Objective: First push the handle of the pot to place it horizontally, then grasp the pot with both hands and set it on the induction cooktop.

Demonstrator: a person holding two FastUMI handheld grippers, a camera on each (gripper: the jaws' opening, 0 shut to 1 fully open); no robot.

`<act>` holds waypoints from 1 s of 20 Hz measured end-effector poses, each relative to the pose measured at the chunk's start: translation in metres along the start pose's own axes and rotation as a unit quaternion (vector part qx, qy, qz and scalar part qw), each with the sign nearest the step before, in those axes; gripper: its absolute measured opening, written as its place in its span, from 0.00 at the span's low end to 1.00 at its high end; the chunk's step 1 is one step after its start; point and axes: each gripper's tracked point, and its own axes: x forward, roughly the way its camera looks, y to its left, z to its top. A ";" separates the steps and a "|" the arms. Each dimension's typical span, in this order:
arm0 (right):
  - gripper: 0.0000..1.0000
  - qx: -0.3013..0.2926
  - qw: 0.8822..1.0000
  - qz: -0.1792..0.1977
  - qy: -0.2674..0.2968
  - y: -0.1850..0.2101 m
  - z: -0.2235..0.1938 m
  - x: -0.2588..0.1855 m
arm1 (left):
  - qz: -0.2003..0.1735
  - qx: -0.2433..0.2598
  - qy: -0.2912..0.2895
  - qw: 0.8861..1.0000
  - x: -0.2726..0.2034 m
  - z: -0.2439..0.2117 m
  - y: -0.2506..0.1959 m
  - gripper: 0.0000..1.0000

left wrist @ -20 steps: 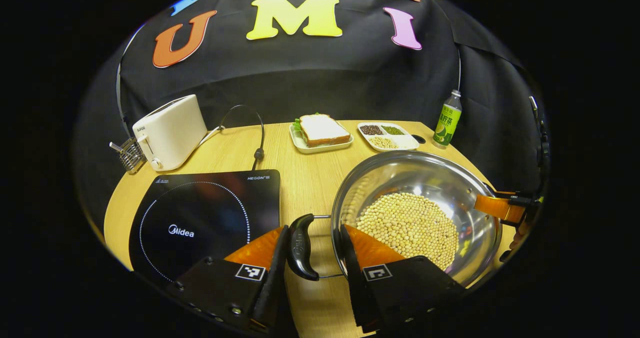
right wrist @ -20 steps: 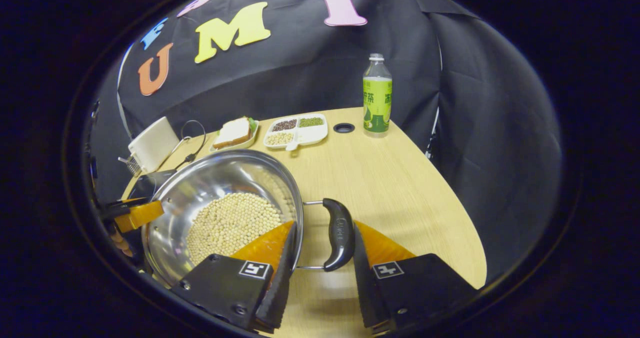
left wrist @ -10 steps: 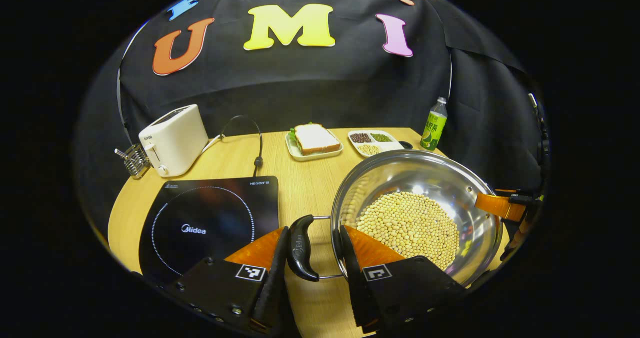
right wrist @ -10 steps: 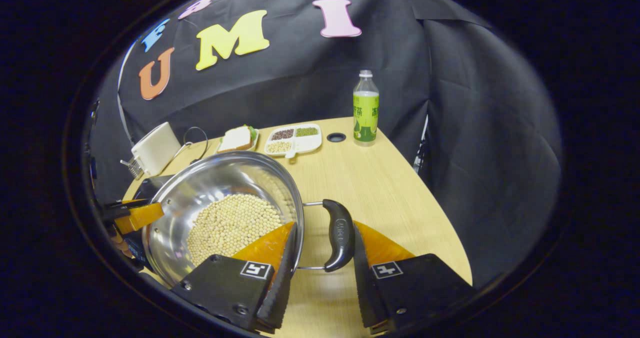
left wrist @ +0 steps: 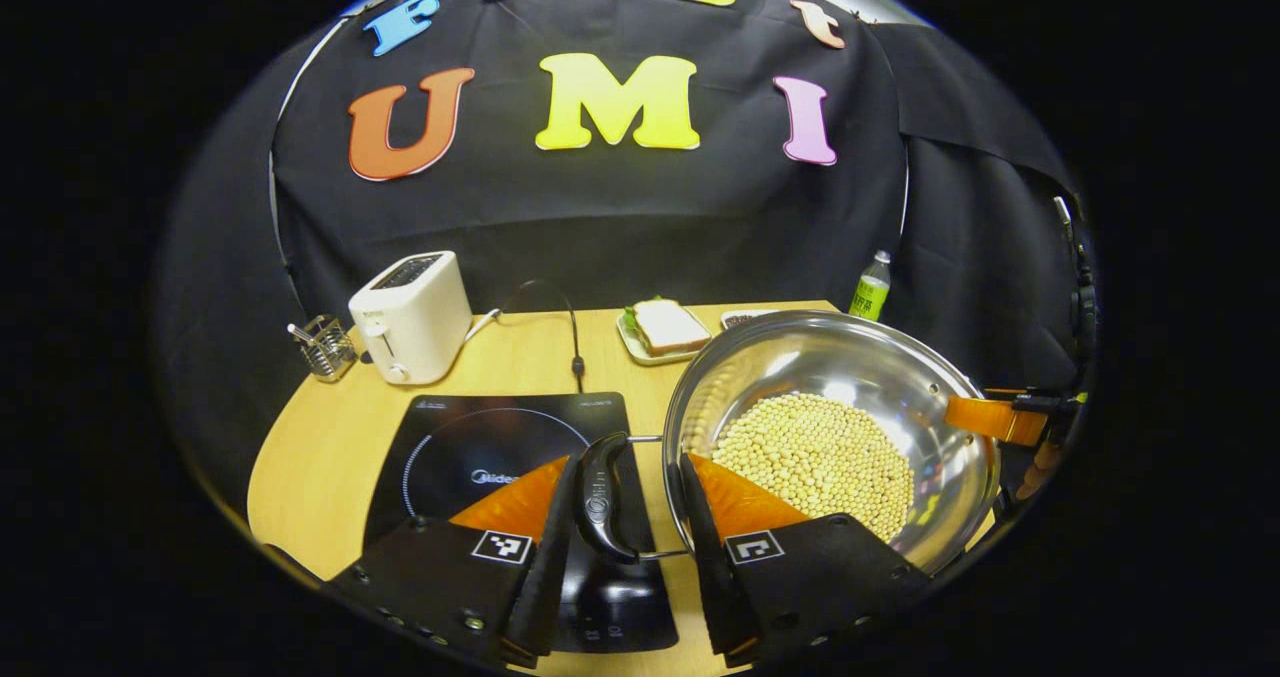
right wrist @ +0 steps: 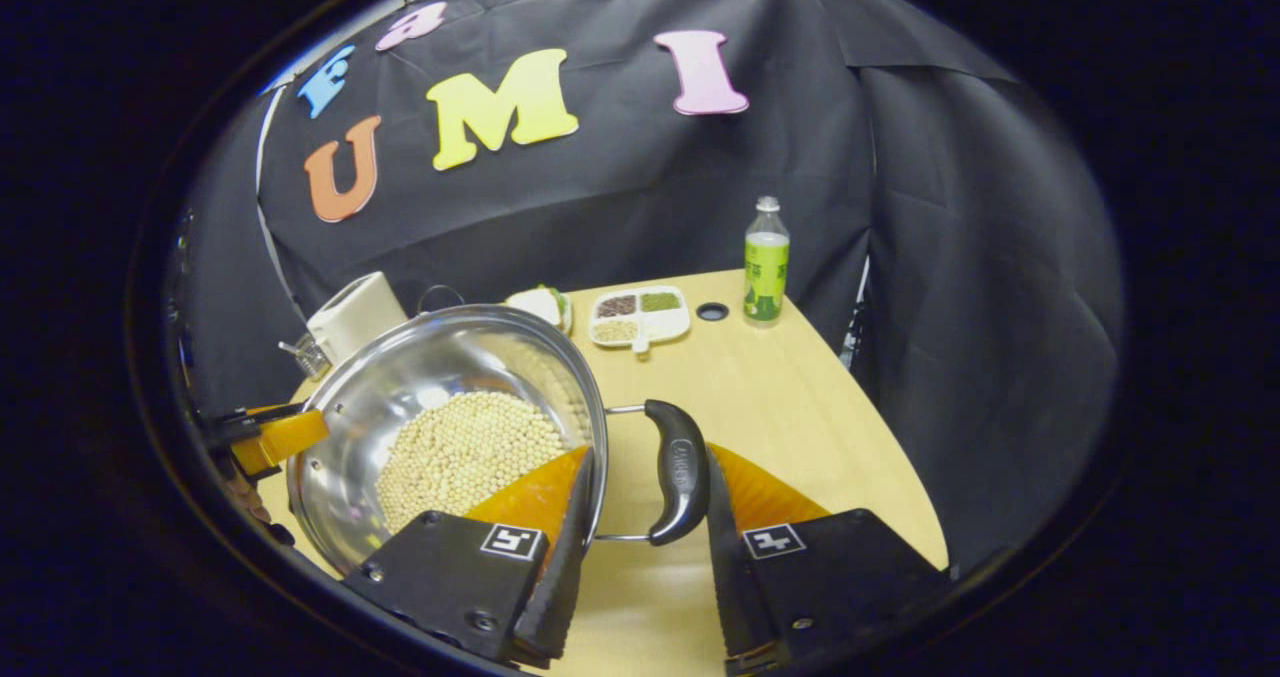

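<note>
Both grippers (left wrist: 620, 522) (right wrist: 640, 527) clamp the pot (left wrist: 830, 437) handles (beans inside); keep level moving left over the cooktop (left wrist: 470, 447).

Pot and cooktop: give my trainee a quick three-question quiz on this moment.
1. True or false: the pot is empty.
2. In the left gripper view, what lies beneath the left handle between the left gripper fingers? A) toaster B) induction cooktop C) bottle
3. Short answer: what sits between the right gripper fingers?
Key: 1 false, it holds pale beans. 2 B. 3 the pot's right handle.
</note>
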 end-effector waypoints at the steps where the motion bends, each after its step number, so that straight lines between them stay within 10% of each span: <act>1: 0.58 0.000 1.000 0.006 0.000 0.011 0.002 -0.002 | 0.005 0.001 -0.007 1.000 -0.006 0.005 0.012 0.55; 20: 0.59 -0.044 0.997 0.056 0.028 0.216 0.015 0.071 | 0.077 -0.053 -0.010 0.996 0.001 0.000 0.207 0.55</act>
